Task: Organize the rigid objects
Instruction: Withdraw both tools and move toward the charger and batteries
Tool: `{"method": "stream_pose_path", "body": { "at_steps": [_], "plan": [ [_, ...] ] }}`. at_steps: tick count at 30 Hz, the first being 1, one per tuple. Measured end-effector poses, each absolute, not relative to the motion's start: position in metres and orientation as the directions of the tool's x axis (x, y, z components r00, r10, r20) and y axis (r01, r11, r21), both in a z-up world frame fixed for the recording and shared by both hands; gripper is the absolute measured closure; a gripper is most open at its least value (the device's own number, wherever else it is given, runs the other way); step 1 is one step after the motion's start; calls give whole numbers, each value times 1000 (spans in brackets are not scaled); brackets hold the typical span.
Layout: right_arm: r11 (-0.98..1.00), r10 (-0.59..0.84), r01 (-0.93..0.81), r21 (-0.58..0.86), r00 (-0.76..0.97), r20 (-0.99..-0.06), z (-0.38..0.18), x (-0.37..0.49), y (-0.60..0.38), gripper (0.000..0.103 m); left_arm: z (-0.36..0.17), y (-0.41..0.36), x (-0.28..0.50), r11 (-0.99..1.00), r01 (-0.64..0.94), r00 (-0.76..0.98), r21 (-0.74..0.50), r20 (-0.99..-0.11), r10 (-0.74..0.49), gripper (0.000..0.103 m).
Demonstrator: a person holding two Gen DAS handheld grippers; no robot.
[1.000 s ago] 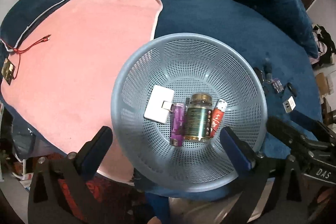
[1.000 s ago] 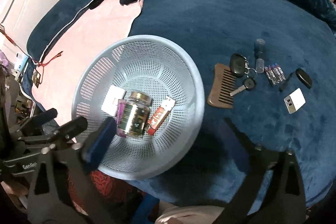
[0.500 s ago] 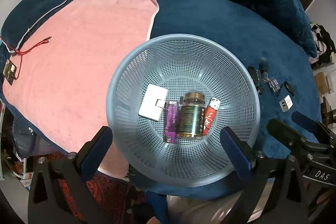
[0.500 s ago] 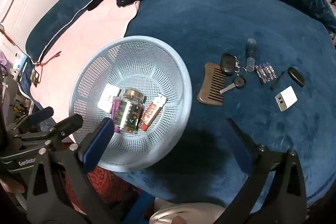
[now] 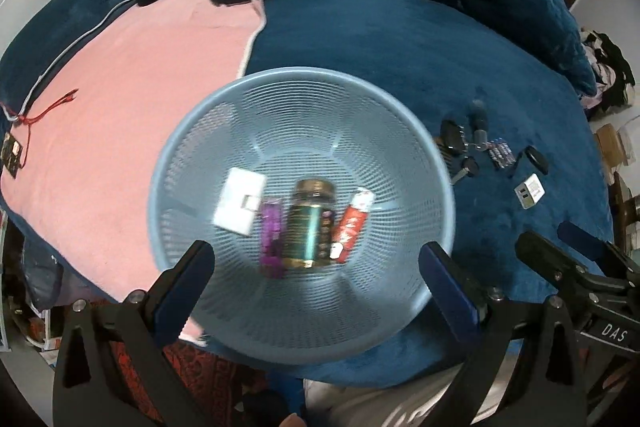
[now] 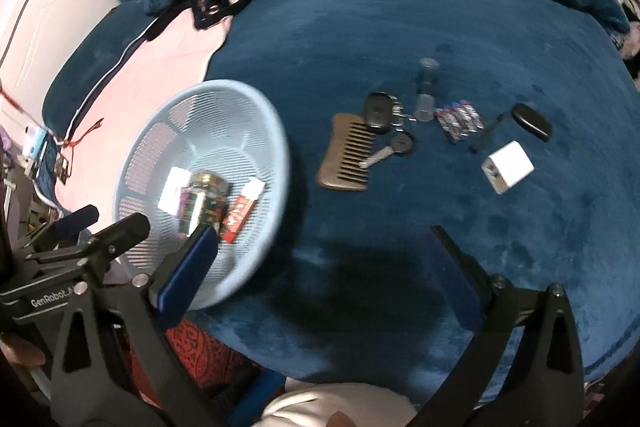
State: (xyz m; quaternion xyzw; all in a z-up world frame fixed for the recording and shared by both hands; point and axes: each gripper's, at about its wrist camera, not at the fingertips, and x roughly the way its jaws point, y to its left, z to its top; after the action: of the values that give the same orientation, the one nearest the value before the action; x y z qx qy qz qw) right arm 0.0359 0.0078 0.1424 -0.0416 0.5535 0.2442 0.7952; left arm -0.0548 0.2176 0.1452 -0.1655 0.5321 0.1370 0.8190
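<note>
Jaws of both grippers wide apart, empty; comb (image 6: 347,157) clear in right view, basket (image 5: 240,115) hides it in left.

Jar (image 5: 310,223) in basket (image 5: 400,115), comb (image 6: 347,159) to its right.

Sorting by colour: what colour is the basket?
Pale blue basket, clearest in the right wrist view.

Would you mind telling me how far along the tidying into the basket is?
Partly done. The basket already holds a white adapter, purple lighter, bottle and red lighter. Nothing is in hand: the left gripper and right gripper are open. Left on the bed: comb, keys, batteries, white charger.
</note>
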Motion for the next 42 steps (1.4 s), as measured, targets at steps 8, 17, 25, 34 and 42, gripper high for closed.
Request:
{"method": "stream_pose_path", "body": {
  "at_steps": [8,17,25,34,42],
  "plan": [
    [915,319,-341,214,288,-903,134,59,-45,0,140,172,-17,939,-324,392,-116,-920,22,1],
    [942,284,-264,209,291,-913,116,90,-97,0,132,127,30,963,-250,400,-103,-916,6,1],
    [953,270,-217,210,298,-916,98,121,-127,0,128,93,79,979,-178,428,-101,-904,-15,1],
    [952,255,-243,186,294,-921,77,143,-129,2,100,74,115,978,-144,408,-150,-910,-79,6],
    [942,216,-313,121,289,-933,60,163,-115,13,87,68,136,976,-137,399,-169,-911,-102,17]
  ]
}}
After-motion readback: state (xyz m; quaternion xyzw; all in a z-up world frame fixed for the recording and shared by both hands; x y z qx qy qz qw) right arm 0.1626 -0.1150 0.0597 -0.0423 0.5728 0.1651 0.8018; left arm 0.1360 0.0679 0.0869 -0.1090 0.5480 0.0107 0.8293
